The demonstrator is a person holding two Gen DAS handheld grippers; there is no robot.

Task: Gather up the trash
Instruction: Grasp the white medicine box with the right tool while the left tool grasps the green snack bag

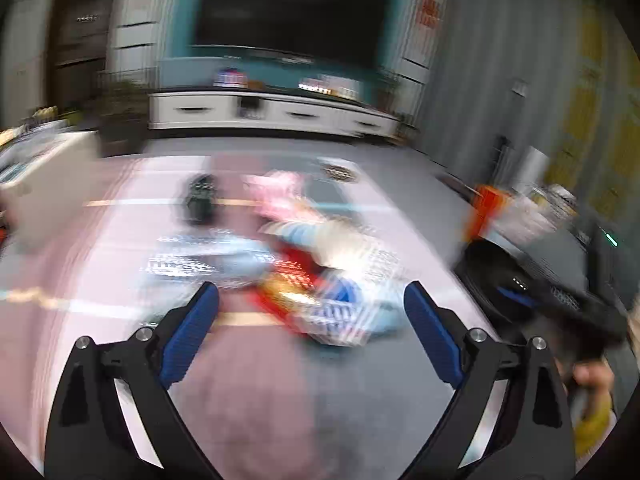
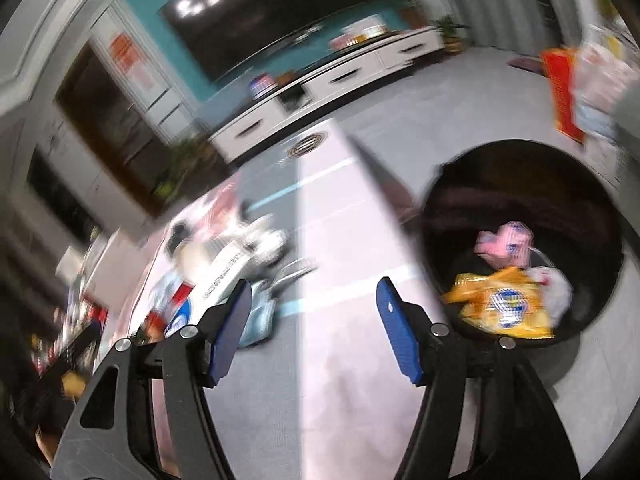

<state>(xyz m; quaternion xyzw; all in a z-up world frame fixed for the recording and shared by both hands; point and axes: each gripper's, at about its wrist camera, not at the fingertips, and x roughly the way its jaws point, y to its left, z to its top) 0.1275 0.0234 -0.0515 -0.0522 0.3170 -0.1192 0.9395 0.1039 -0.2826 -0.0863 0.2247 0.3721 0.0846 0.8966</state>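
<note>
Both the left hand-held gripper (image 1: 311,304) and the right hand-held gripper (image 2: 314,304) stand released, nothing between the pads. Wrappers (image 1: 320,300) remain piled on the floor; the bin (image 2: 448,208) holds some. Advisable: settle over one wrapper and clench squarely.

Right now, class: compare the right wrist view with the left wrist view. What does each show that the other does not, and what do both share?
Only the right wrist view looks into the black bin, where a yellow packet and a pink wrapper lie, and shows the open, empty right gripper.

Only the left wrist view shows a dark object on the mat, and the open, empty left gripper.

Both share the blurred pile of wrappers on the floor, the television and the white cabinet.
</note>
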